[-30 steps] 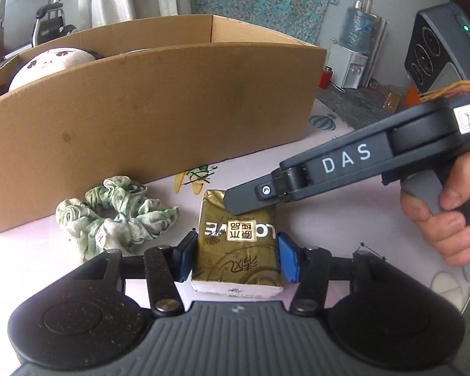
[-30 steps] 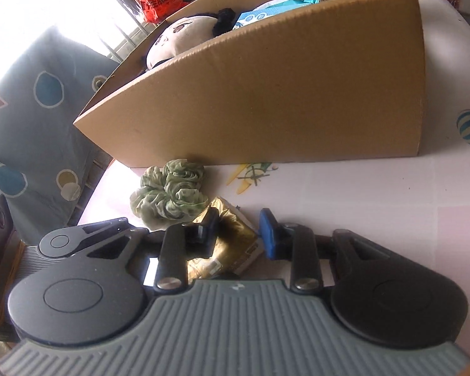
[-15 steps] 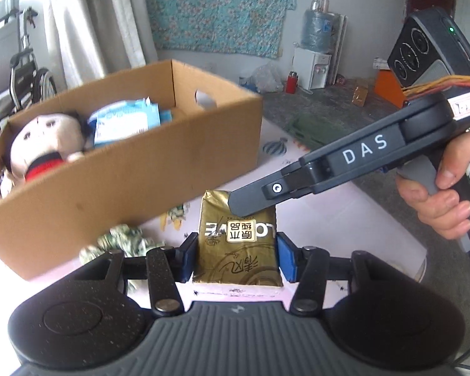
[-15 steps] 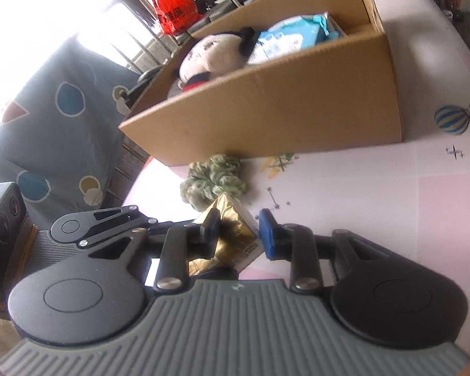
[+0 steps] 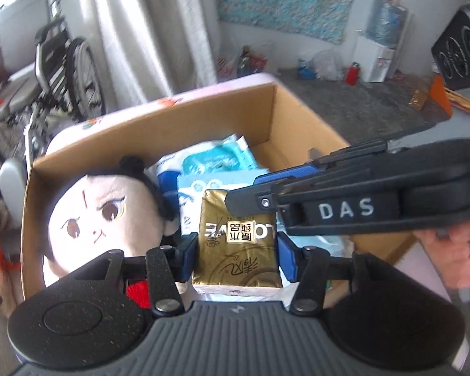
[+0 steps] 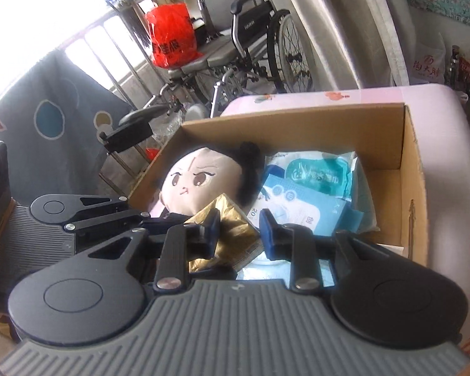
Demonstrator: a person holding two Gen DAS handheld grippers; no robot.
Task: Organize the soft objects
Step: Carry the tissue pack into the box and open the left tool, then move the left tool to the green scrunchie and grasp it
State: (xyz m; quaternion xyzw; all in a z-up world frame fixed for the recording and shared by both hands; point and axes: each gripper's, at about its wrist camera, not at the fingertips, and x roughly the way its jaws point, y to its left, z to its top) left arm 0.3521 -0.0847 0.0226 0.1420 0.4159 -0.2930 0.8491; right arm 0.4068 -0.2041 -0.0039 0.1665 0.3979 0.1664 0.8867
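Note:
My left gripper (image 5: 238, 252) is shut on a gold tissue pack (image 5: 236, 247) and holds it in the air over the open cardboard box (image 5: 297, 116). My right gripper (image 6: 239, 230) is at the pack's far end (image 6: 232, 235); its jaws stand apart around that end and I cannot tell whether they press it. Its finger (image 5: 260, 199) lies across the pack's top in the left wrist view. In the box lie a plush doll (image 5: 103, 216) on the left and blue-white wipes packs (image 5: 216, 163) on the right.
The box (image 6: 410, 169) stands on a pink table (image 6: 438, 100). A wheelchair (image 6: 253, 47) and a red bag (image 6: 170, 42) stand behind the table. A grey curtain hangs at the back. A hand (image 5: 454, 257) holds the right gripper's handle.
Both grippers have lifted the gold pack off the table and carried it over the box. The green scrunchie on the table has dropped out of view.

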